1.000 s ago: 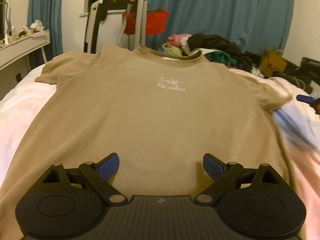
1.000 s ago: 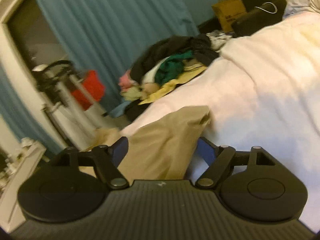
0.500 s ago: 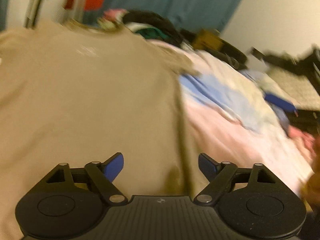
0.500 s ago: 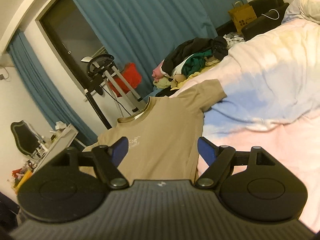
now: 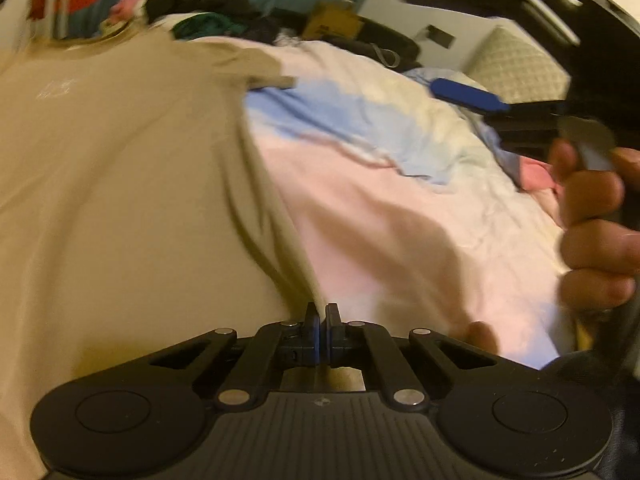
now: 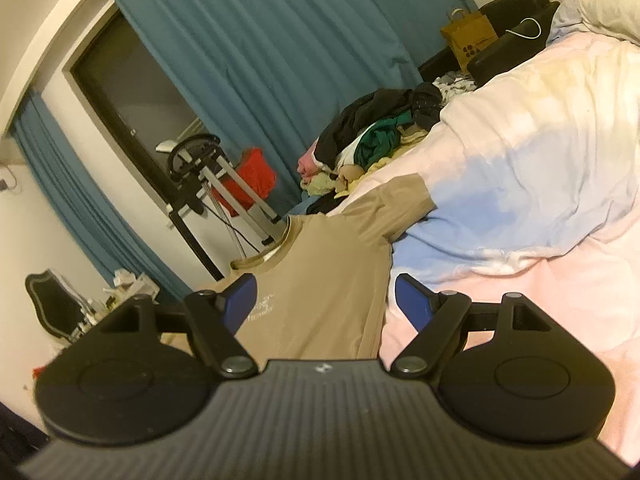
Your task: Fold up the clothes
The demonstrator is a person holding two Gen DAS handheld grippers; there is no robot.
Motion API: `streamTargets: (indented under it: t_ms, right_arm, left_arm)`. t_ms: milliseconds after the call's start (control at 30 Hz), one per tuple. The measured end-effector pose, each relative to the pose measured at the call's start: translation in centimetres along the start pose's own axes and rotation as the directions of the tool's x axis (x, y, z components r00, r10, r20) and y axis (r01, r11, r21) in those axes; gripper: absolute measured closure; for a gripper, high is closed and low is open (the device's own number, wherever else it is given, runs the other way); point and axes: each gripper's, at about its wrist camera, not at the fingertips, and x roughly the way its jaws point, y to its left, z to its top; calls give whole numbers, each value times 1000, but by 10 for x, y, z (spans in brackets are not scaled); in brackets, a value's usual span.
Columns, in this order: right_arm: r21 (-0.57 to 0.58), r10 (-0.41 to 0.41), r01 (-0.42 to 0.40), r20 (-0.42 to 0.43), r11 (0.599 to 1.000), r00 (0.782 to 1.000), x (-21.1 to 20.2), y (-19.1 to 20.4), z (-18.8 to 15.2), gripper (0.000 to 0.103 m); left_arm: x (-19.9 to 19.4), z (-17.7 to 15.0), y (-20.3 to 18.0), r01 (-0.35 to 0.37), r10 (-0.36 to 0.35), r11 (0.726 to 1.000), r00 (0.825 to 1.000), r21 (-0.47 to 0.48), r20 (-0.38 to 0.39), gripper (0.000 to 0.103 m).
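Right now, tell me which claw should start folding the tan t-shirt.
Left. The left claw is already shut on the tan t-shirt at its side edge, while the right claw hangs open, holding nothing.

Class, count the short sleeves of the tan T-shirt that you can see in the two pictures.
1. The sleeve lies flat on the pastel duvet, pointing toward the clothes pile. The other sleeve is out of view, past the left gripper.

Home bedroom: bed with pastel duvet (image 6: pixel 520 184), heap of clothes (image 6: pixel 372 140), teal curtains (image 6: pixel 280 60), cluttered dressing table (image 6: pixel 120 292).
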Motion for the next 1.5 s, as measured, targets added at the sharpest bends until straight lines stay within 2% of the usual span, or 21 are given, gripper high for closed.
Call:
streamTargets:
  t_ms: [233, 333, 367, 433, 500, 667, 733, 833, 900, 967, 1033, 1167, 1300, 1400, 1500]
  right_arm:
    - [0, 6, -6, -5, 1000, 1000, 5, -3, 1, 24]
    - [-3, 8, -8, -3, 1000, 1000, 4, -1, 1, 24]
    - [-6, 12, -12, -2, 1000, 1000, 5, -1, 1, 24]
    - [-11, 20, -20, -2, 1000, 1000, 6, -2, 1, 24]
    - [-17, 30, -30, -3, 999, 1000, 7, -1, 1, 24]
    - [-15, 82, -82, 17, 997, 996, 4, 2, 2, 24]
    - [-13, 97, -97, 28, 995, 995, 3, 2, 3, 24]
    - [26, 113, -114, 44, 993, 993, 7, 1, 4, 24]
    - [72, 111, -114, 42, 991, 993, 20, 0, 7, 24]
    - [123, 100, -102, 26, 987, 995, 46, -1, 14, 24]
    - [187, 98, -100, 17, 977, 995, 81, -9, 21, 24]
    - [289, 100, -97, 4, 952, 995, 152, -35, 27, 24]
    - [409, 71, -50, -37, 911, 997, 220, -72, 11, 24]
    - [415, 29, -6, -48, 910, 998, 258, -90, 1, 25]
    - [407, 18, -6, -25, 914, 1000, 291, -103, 1, 25]
  left_arm:
    - [50, 1, -20, -27, 28, 1000, 994, 12, -104, 101]
    - [61, -2, -16, -25, 27, 1000, 992, 15, -120, 100]
    - [60, -1, -15, -12, 14, 1000, 993, 14, -118, 96]
    - [55, 1, -15, 3, -1, 1000, 994, 18, -113, 82]
    - [45, 5, -13, -22, 24, 1000, 995, 14, -101, 49]
    - [3, 19, 1, -120, 120, 993, 993, -2, -17, 22]
    - [-19, 26, 10, -181, 181, 983, 983, -3, 35, 18]
    - [-47, 32, 24, -275, 273, 961, 954, 1, 121, 12]
    - [-67, 29, 40, -297, 297, 954, 934, -32, 197, 2]
    - [-80, 26, 57, -295, 312, 950, 918, -102, 245, 1]
    - [-86, 23, 75, -293, 332, 939, 907, -178, 260, 1]
    - [-87, 26, 90, -430, 472, 880, 841, -202, 263, 1]
    - [-78, 26, 104, -482, 531, 843, 813, -238, 239, 1]
    - [-67, 28, 116, -488, 543, 832, 814, -264, 207, 1]
    - [-58, 32, 128, -470, 533, 831, 824, -297, 190, 1]
